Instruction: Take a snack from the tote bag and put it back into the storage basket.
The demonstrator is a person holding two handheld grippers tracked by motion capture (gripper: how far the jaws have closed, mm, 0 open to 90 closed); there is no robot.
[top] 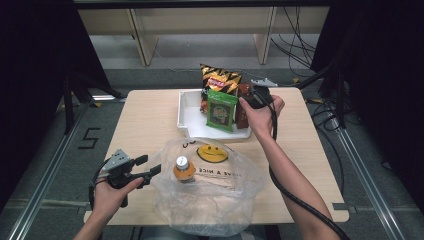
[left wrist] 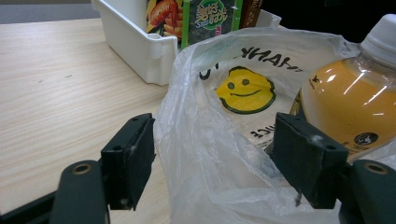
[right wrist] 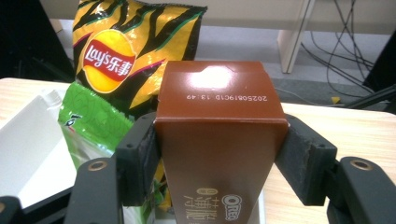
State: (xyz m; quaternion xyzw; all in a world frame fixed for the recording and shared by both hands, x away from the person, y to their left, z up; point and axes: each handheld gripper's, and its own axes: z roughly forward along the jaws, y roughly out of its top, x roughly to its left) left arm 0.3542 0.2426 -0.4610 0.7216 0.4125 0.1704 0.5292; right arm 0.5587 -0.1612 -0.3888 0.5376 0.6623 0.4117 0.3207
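In the right gripper view my right gripper [right wrist: 219, 135] is shut on a brown Oreo box [right wrist: 219, 93], both pads pressed against its sides. Seen from above, the box [top: 243, 111] stands upright at the right end of the white tray [top: 189, 114]. A clear plastic bag [top: 210, 197] with a yellow smiley lies at the table's front, an orange drink bottle [top: 184, 169] upright inside it. My left gripper [top: 150, 165] is at the bag's left rim. In its own view the left gripper [left wrist: 212, 140] is open, and the bag's rim [left wrist: 210, 177] lies loosely between the jaws.
A Lay's chip bag [top: 220, 79] and a green seaweed packet [top: 221, 110] stand in the tray beside the box. The wooden table [top: 145, 120] has bare room at its left and right. Black curtains, floor rails and cables surround it.
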